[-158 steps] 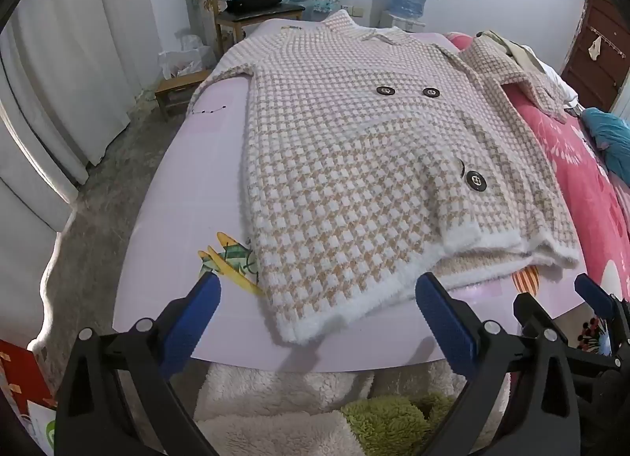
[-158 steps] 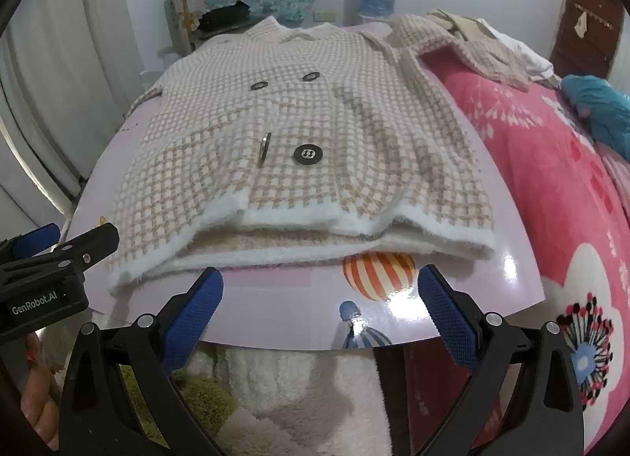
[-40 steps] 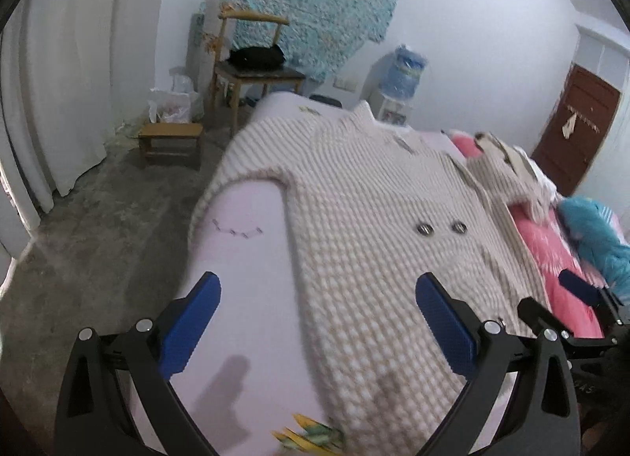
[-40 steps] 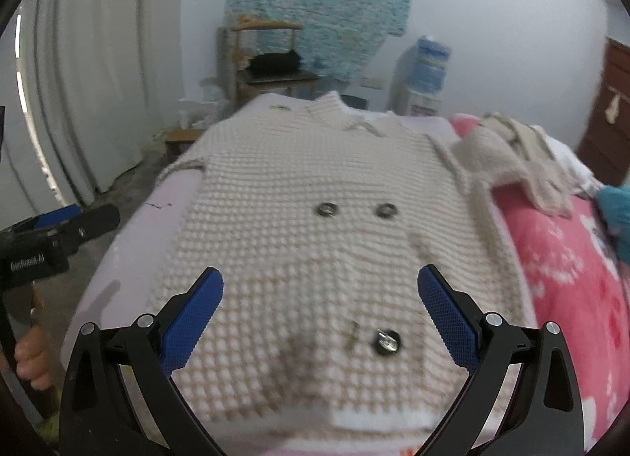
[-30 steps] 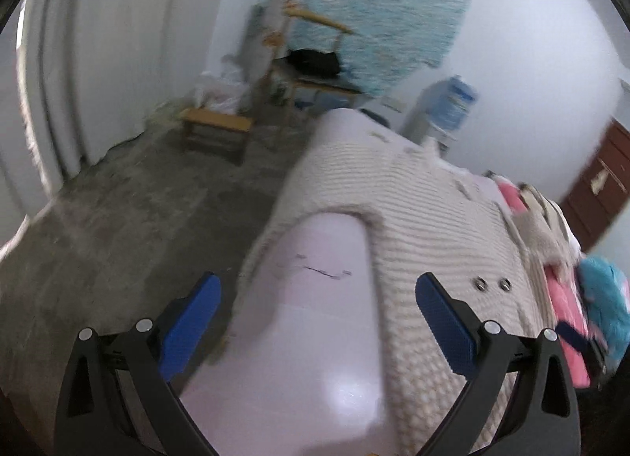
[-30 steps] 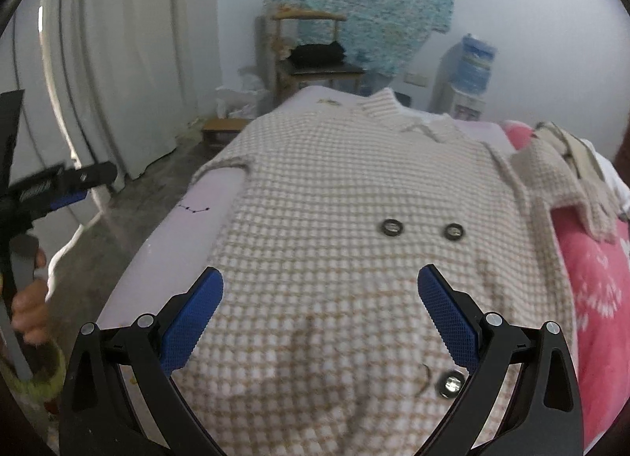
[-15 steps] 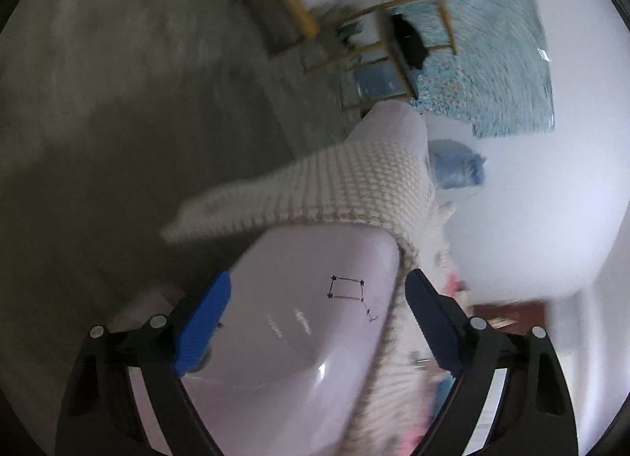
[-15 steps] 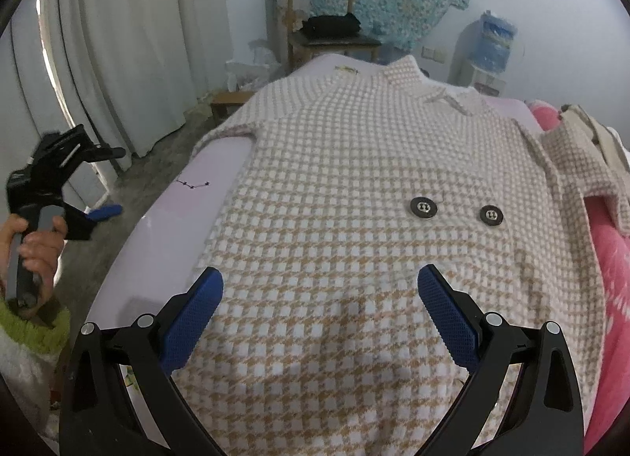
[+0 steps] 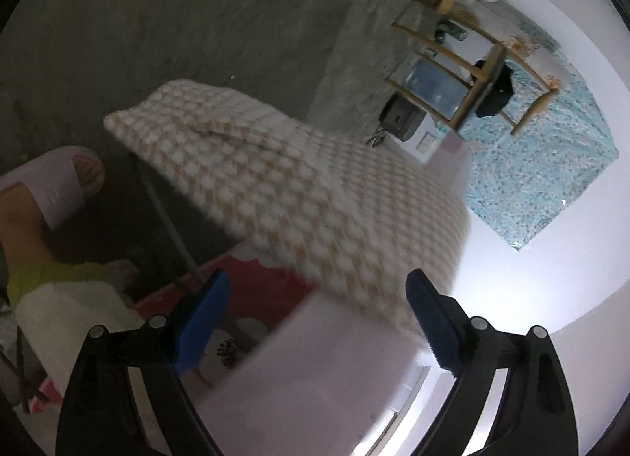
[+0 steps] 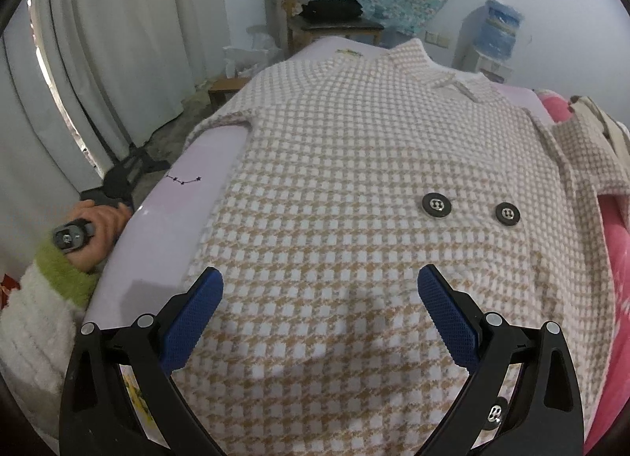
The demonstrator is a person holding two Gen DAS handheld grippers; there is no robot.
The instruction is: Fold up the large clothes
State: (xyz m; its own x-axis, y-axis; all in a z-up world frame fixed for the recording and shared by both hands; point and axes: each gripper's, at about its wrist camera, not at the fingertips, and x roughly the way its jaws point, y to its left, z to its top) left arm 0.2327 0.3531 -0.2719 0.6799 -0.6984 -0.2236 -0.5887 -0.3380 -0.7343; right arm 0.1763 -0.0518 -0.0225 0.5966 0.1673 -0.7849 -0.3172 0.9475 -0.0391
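A beige-and-white houndstooth coat (image 10: pixel 374 180) lies front up on a lilac table top (image 10: pixel 169 228), with two black buttons (image 10: pixel 436 205) at mid front. My right gripper (image 10: pixel 319 298) hovers open over the coat's lower front with nothing between its fingers. The coat's left sleeve (image 9: pixel 275 188) hangs over the table's left edge. My left gripper (image 9: pixel 315 298) is rolled on its side beside that edge, open and empty, with the sleeve just beyond its tips. In the right wrist view a hand (image 10: pixel 94 220) in a fuzzy white-and-green cuff holds that gripper's handle low at the table's left side.
A wooden chair (image 10: pixel 330 7) with a black bag stands behind the table, with a water bottle (image 10: pixel 500 27) to its right. A pink blanket (image 10: pixel 618 259) and another garment (image 10: pixel 598 121) lie at the right. Curtains (image 10: pixel 98 62) hang at the left. A slippered foot (image 9: pixel 51 188) is on the concrete floor.
The left gripper has dropped from above the table to beside its left edge and rolled onto its side, now facing the hanging sleeve. The right gripper has crept forward over the coat.
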